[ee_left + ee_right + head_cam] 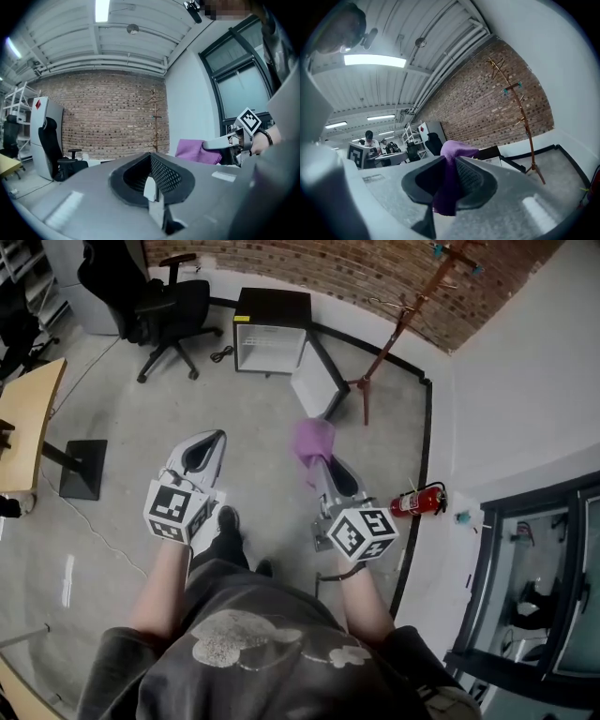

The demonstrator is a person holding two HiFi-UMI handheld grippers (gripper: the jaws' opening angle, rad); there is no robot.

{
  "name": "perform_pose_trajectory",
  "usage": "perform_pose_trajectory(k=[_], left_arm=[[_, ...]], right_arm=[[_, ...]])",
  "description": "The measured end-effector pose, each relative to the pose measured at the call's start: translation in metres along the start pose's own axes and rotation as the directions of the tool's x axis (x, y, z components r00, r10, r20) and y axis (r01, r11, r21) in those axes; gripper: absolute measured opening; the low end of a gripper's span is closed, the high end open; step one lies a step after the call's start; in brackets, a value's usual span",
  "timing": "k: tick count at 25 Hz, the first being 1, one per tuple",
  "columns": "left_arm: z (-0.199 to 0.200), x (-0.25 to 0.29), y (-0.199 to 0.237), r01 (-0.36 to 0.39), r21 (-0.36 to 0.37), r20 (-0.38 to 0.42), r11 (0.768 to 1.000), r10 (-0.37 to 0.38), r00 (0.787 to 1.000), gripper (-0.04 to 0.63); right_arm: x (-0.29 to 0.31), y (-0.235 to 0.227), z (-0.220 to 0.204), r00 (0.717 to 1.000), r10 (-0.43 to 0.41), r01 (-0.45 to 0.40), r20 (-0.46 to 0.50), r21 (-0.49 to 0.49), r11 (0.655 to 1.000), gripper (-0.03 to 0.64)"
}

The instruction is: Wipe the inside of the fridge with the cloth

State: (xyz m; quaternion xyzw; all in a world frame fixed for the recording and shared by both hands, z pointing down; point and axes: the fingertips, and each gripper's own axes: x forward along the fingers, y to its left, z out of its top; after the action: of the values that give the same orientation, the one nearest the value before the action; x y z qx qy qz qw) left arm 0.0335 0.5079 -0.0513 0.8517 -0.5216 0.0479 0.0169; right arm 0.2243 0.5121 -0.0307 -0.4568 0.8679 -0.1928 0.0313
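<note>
Cloth (312, 439), purple, sits pinched in your right gripper (322, 465); your left gripper (217, 439) is closed on nothing. Mini fridge (272, 310) stands open, well ahead.

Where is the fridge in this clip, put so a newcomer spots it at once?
Look to the brick wall at the far side of the floor. At its foot, between the black office chair and the reddish coat stand, stands the fridge. It is the only low black box there, its door swung open to show a white inside.
</note>
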Motion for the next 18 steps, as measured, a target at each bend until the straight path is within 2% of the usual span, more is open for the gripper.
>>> perform_pose_trajectory(k=[4,9,18], left_arm=[[-0.009,0.031,0.023,0.022,-0.025,0.0,0.999,-0.022,1.0,0.018],[-0.01,0.095,0.065,0.053,-0.041,0.004,0.998,-0.053,0.999,0.018],[-0.003,0.202,0.184,0.078,-0.062,-0.022,0.995,-0.08,0.997,0.018]], right_arm=[[0.029,-0.013,0.0,1.0,-0.026,0.026,-0.012,-0.008,1.0,0.055],[0.089,-0.039,0.014,0.999,-0.048,0.047,-0.024,-0.018,0.999,0.055],[0.238,-0.073,0.058,0.993,-0.112,0.112,-0.036,-0.027,0.993,0.055]])
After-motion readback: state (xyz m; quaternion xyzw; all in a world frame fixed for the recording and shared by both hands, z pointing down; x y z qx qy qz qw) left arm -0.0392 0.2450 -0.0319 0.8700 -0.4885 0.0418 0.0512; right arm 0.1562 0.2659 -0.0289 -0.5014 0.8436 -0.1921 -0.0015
